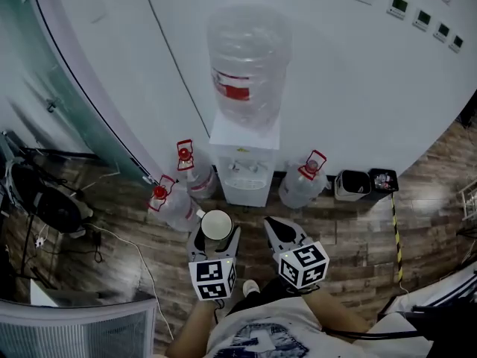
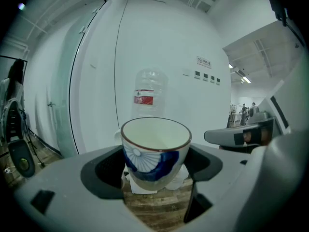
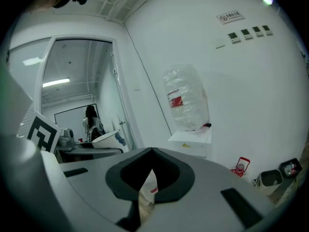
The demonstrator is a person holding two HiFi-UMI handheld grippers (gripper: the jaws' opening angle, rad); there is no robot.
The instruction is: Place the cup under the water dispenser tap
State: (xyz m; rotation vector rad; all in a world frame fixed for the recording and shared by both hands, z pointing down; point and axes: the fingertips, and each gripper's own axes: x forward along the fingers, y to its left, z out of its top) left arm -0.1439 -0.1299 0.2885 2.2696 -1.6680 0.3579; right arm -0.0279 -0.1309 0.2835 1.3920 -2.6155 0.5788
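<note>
A person is holding a cup (image 1: 217,224) in front of the water dispenser (image 1: 244,162), short of its tap.
The left gripper (image 1: 216,231) is pinching the blue-and-white cup upright between its jaws, which are pressing on its sides; the cup is looking empty; the right gripper (image 1: 280,233) is hovering just beside it, also before the dispenser, jaws pressed together on nothing; a large clear bottle (image 1: 246,62) is sitting atop the dispenser; spare bottles with red handles (image 1: 190,171) are standing on the wooden floor (image 1: 358,237) on either side of the dispenser's base; two small bins (image 1: 352,185) are standing further right of the dispenser.
</note>
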